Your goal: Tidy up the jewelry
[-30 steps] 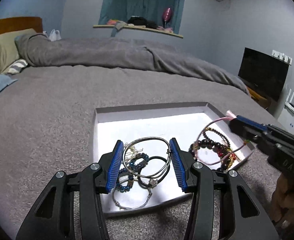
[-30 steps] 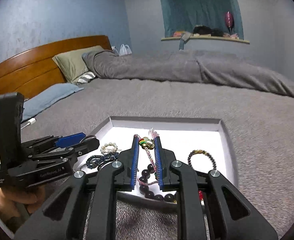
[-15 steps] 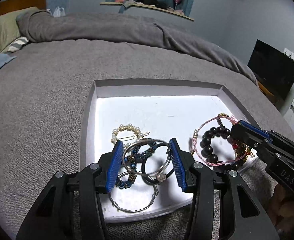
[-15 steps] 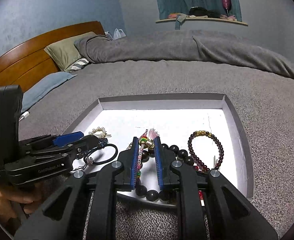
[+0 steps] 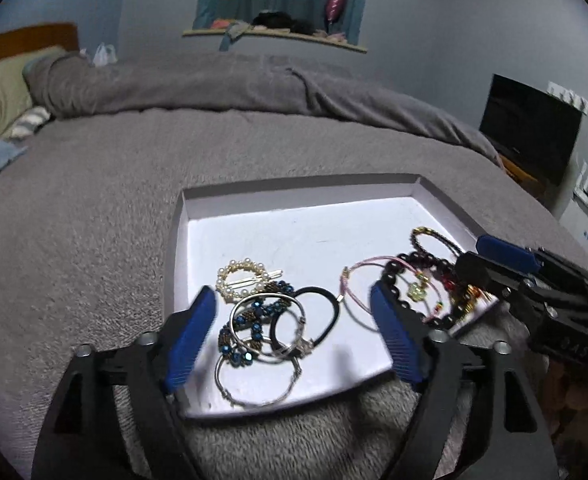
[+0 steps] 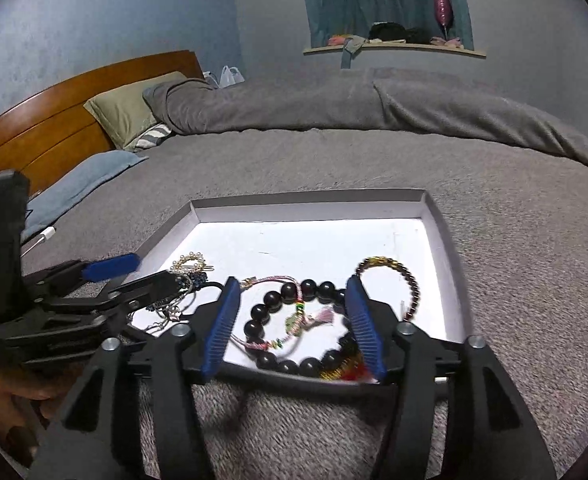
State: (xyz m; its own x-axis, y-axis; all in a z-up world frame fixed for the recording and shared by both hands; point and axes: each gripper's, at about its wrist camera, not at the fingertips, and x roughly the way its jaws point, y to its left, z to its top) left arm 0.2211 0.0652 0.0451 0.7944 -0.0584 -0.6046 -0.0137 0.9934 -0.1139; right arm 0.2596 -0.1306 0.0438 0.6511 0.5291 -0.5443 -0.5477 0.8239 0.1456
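Note:
A white tray with a grey rim (image 5: 294, 184) (image 6: 306, 196) lies on the grey bed cover. My left gripper (image 5: 292, 291) (image 6: 153, 270) hangs over its near left part, jaws opening. Between them a silver bangle (image 5: 267, 324) rests free on a blue bead bracelet (image 5: 253, 320) and a black hair tie (image 5: 326, 312). My right gripper (image 6: 291, 280) (image 5: 470, 256) is over the near right part, jaws also opening. A pink cord bracelet (image 6: 294, 320) lies loose between them, across a black bead bracelet (image 6: 259, 314). No pad touches anything.
A pearl hair clip (image 5: 241, 278) (image 6: 191, 260) and a dark red bead bracelet with gold (image 6: 410, 280) also lie in the tray. Its far half is bare white. A bunched grey duvet (image 6: 374, 108), pillows and a wooden headboard (image 6: 53, 128) lie beyond.
Both grippers came down over the tray and their jaws spread. The left one let go of the silver bangle, the right one of the pink cord bracelet; both pieces now lie in the tray.

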